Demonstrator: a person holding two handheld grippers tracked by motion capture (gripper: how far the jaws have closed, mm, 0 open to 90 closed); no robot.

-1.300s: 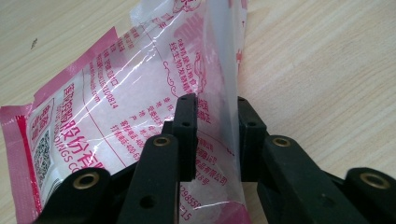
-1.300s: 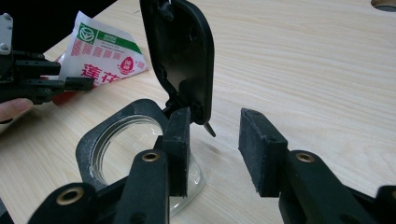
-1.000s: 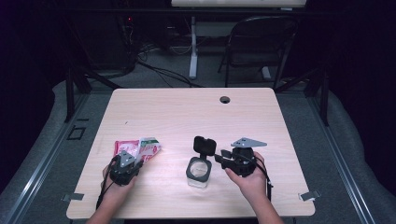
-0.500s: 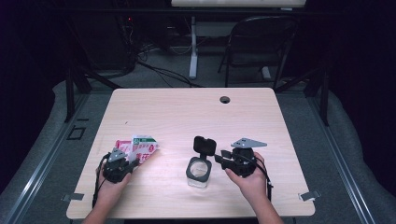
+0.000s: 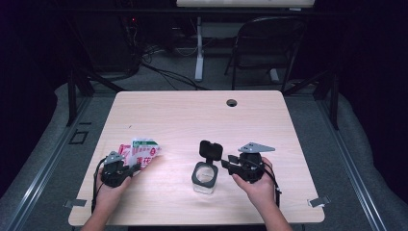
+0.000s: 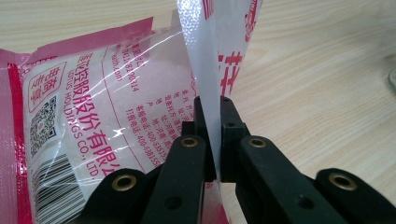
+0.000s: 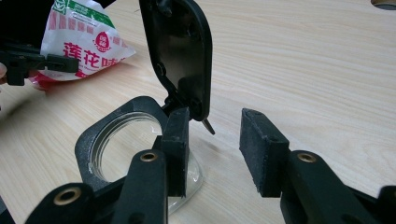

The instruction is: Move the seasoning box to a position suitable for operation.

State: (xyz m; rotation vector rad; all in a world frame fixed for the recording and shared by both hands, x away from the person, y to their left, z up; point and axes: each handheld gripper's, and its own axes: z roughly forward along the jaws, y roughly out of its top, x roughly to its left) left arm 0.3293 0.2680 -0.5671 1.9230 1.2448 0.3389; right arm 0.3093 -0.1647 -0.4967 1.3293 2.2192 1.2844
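A plastic food bag (image 5: 144, 150) with red print and a green strip lies at the table's left front. My left gripper (image 5: 132, 168) is shut on its near edge; in the left gripper view the thin film (image 6: 205, 56) rises upright from between the pressed jaws (image 6: 212, 107), and the rest of the bag (image 6: 93, 107) lies flat to the left. A clear jar (image 5: 204, 175) with a black collar stands at the middle front, its hinged black lid (image 5: 210, 150) flipped up. My right gripper (image 5: 226, 166) is open just right of the jar; one pad (image 7: 176, 140) rests against the collar (image 7: 93, 135) below the lid (image 7: 180, 51).
The wooden table (image 5: 192, 115) has a round cable hole (image 5: 232, 102) near its far edge. A folding chair (image 5: 269, 43) and cables stand on the floor behind it. Tape tabs mark the front corners (image 5: 318, 202).
My left gripper has shifted slightly left and toward the front with the bag's edge between its jaws, tugging the bag along. The right gripper and jar have stayed put.
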